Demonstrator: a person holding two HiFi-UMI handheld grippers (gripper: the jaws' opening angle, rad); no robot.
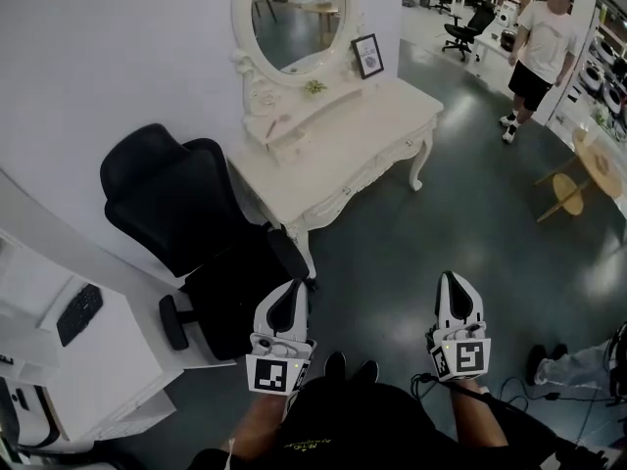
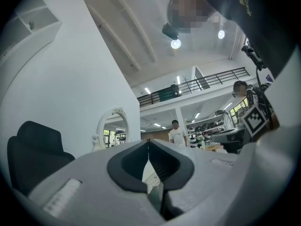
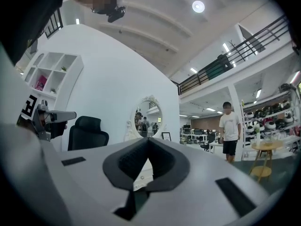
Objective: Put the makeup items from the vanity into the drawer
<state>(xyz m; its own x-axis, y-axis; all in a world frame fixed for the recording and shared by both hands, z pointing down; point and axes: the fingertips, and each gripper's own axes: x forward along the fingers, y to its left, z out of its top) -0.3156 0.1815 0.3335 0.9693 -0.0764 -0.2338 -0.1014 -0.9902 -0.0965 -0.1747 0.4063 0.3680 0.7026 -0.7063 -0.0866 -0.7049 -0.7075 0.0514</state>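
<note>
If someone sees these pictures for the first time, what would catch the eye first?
The white vanity with its oval mirror stands against the wall in the upper middle of the head view. A black chair sits just left of it. Low in the view, the left claw and the right claw are both shut and empty.

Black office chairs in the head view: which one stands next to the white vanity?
The high-backed chair at lower left, just beside the vanity; the other chair stands far off at the top.
</note>
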